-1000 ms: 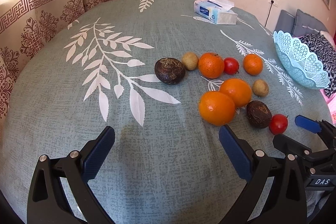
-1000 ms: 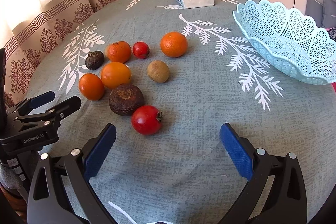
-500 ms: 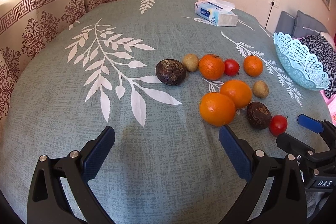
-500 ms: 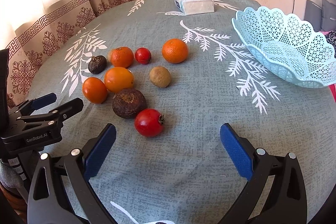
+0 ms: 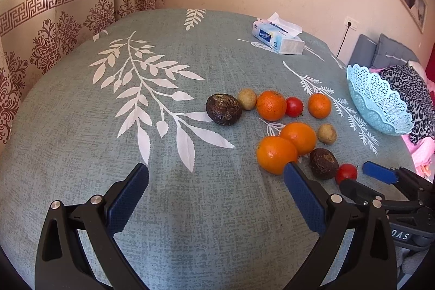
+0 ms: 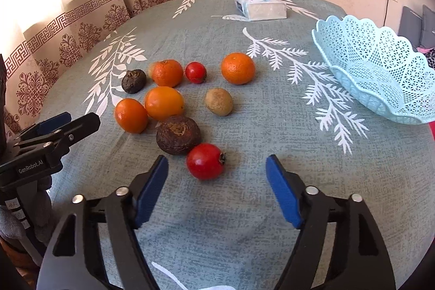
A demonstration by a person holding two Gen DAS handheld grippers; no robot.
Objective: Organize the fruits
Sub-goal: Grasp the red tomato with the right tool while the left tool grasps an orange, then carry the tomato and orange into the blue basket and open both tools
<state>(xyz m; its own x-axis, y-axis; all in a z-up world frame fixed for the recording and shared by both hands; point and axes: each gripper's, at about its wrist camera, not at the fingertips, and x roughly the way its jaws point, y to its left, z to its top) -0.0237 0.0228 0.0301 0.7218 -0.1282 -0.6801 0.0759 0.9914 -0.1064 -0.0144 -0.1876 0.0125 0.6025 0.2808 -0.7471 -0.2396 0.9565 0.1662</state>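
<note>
**On the counter, fruit loose, both tools empty**

Low in frame, right hand-held gripper (image 6: 217, 173) spread wide, gripping nothing, red fruit (image 6: 205, 161) just ahead between its tips. Left hand-held gripper (image 5: 216, 181) likewise wide and empty. Oranges (image 6: 164, 103) clustered mid-left; blue basket (image 6: 380, 69) at right, apart.

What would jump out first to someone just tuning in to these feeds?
A cluster of fruit sits mid-table: oranges, dark brown fruits and a red fruit lying just ahead of the open right gripper. The pale blue lace basket stands empty to the right. The left gripper is open, holding nothing.
</note>
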